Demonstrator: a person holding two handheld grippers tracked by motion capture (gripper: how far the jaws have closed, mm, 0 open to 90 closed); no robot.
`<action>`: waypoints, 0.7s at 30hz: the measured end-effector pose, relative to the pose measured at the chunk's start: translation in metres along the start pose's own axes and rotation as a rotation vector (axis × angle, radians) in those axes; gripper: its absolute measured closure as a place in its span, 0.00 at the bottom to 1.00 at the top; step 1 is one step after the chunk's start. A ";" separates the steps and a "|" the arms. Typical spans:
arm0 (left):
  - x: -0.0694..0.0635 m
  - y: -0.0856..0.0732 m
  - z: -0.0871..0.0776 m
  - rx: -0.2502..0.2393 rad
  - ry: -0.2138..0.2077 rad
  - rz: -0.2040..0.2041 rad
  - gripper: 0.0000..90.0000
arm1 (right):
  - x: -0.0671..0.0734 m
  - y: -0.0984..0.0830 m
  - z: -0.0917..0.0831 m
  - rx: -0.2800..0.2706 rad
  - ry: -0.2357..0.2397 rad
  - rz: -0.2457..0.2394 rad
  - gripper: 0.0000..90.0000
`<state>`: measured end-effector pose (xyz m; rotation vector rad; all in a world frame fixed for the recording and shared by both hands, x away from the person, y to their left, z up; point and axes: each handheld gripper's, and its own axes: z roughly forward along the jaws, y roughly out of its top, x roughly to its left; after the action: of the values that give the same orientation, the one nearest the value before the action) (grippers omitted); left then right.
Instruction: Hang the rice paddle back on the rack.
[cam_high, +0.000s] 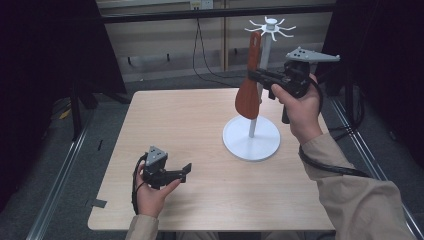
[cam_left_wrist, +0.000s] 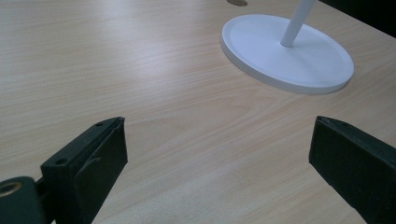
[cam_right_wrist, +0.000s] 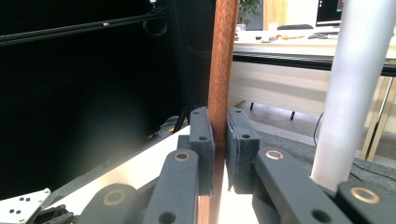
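At the far right of the bench, a wooden spatula is held upright by the right tool, whose jaws are clamped on the handle, as seen in the right gripper view. The spatula's long axis runs near vertical, blade end down, handle tip up near the hook crown of the white stand. The handle lies just beside the stand's pole, apart from it in the right gripper view. Whether the handle tip is on a hook cannot be told. The blade hangs above the stand's round base, not touching it. No container is seen, and nothing lies on the base. The left tool is held low near the front left of the bench, jaws spread wide and empty, well apart from the spatula. The right hand is clearly nearer; a hang or lift-off is judged to turn on the tip's height against the hooks.
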<state>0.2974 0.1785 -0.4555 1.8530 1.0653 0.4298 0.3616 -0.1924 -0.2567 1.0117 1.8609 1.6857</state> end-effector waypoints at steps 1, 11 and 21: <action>0.000 0.000 0.000 0.000 0.000 0.000 0.05 | 0.000 0.000 0.001 -0.002 -0.001 0.001 0.92; 0.001 0.000 -0.001 -0.007 -0.002 -0.008 0.05 | -0.003 -0.003 0.002 -0.010 -0.025 0.001 0.91; 0.003 -0.001 0.000 -0.009 -0.002 -0.016 0.05 | -0.002 -0.003 0.009 -0.015 -0.041 -0.008 0.82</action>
<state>0.2990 0.1811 -0.4567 1.8352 1.0741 0.4231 0.3689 -0.1883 -0.2619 1.0235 1.8214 1.6593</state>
